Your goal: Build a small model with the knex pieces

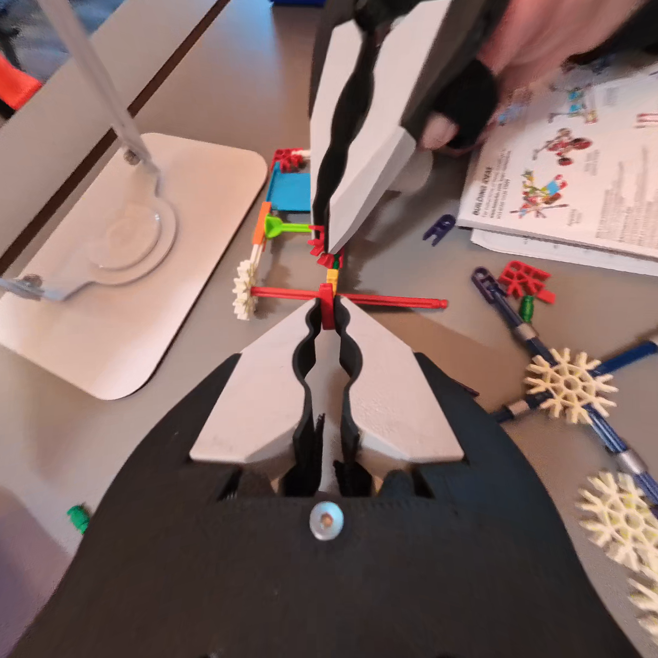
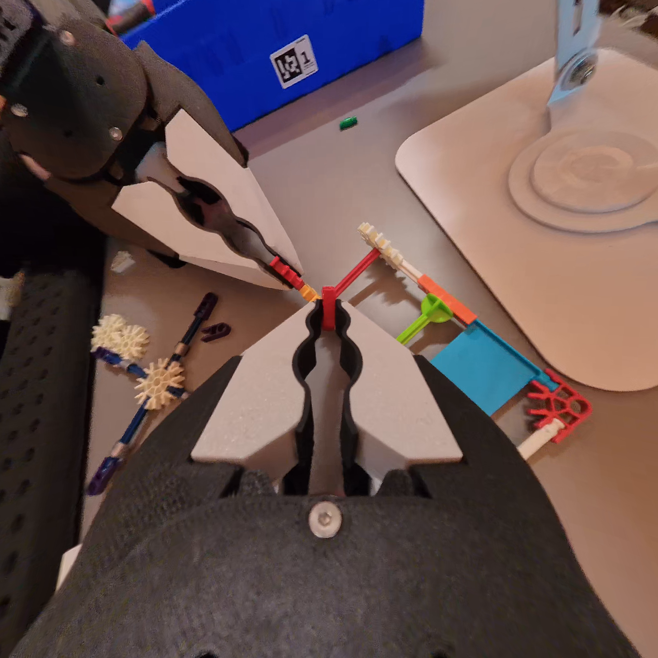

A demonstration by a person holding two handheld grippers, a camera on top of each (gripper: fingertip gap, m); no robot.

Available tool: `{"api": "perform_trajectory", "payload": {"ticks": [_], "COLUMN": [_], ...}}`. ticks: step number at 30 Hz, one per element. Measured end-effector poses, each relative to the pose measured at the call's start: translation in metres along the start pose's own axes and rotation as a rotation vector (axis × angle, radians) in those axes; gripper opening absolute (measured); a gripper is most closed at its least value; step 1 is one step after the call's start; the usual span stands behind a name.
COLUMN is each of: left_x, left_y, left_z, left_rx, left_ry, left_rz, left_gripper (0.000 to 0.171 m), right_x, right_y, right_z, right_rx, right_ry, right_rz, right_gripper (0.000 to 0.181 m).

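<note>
A small toy model of plastic rods and connectors lies on the grey table: a red rod (image 1: 285,293), a white gear (image 1: 245,295), a blue panel (image 1: 290,192), and green (image 1: 285,228) and orange (image 1: 261,222) pieces. My left gripper (image 1: 327,309) is shut on a red connector (image 1: 327,302) where the red rod crosses it. My right gripper (image 2: 328,309) is shut on another red connector (image 2: 328,306) of the same model. A yellow spacer (image 1: 332,276) sits between the two tips. Each gripper shows in the other's view, the right (image 1: 329,249) and the left (image 2: 290,279).
A white stand base (image 1: 142,285) lies left of the model. An open booklet (image 1: 569,178), a loose red connector (image 1: 523,279), a purple clip (image 1: 439,228) and blue rods with white snowflake connectors (image 1: 569,386) lie to the right. A blue bin (image 2: 285,53) and a small green piece (image 2: 348,123) lie beyond. My two grippers' fingertips are within a few centimetres of each other.
</note>
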State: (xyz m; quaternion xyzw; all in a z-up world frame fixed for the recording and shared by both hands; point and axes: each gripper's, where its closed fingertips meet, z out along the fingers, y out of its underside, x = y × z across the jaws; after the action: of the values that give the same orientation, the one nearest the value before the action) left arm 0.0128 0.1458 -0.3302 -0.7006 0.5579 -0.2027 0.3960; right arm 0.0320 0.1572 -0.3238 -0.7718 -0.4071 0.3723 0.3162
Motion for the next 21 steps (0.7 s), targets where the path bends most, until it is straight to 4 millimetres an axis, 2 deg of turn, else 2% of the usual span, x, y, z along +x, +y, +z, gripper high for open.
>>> {"api": "perform_trajectory", "payload": {"ticks": [5,12,15,21], "left_x": [0.012,0.018,0.001,-0.021], "left_y": [-0.001,0.0,0.0,0.002], "left_z": [-0.002,-0.003,0.0,0.004], "left_rx": [0.007,0.014,-0.043,-0.05], "left_ry": [0.065,0.07,-0.019,-0.096], "left_rz": [0.133,0.276,0.166,-0.308], "left_gripper": [0.004,0.005,0.008,0.008], "right_x": [-0.01,-0.015,-0.006,0.006], "right_y": [0.007,0.01,0.006,-0.002], "right_z": [-0.004,-0.006,-0.004,0.002], "right_rx": [-0.041,-0.067,-0.05,-0.004], "right_ry": [-0.108,-0.122,-0.052,0.072], "right_rz": [-0.085,-0.125,-0.11,-0.034], "right_gripper": [0.004,0.004,0.004,0.004]}}
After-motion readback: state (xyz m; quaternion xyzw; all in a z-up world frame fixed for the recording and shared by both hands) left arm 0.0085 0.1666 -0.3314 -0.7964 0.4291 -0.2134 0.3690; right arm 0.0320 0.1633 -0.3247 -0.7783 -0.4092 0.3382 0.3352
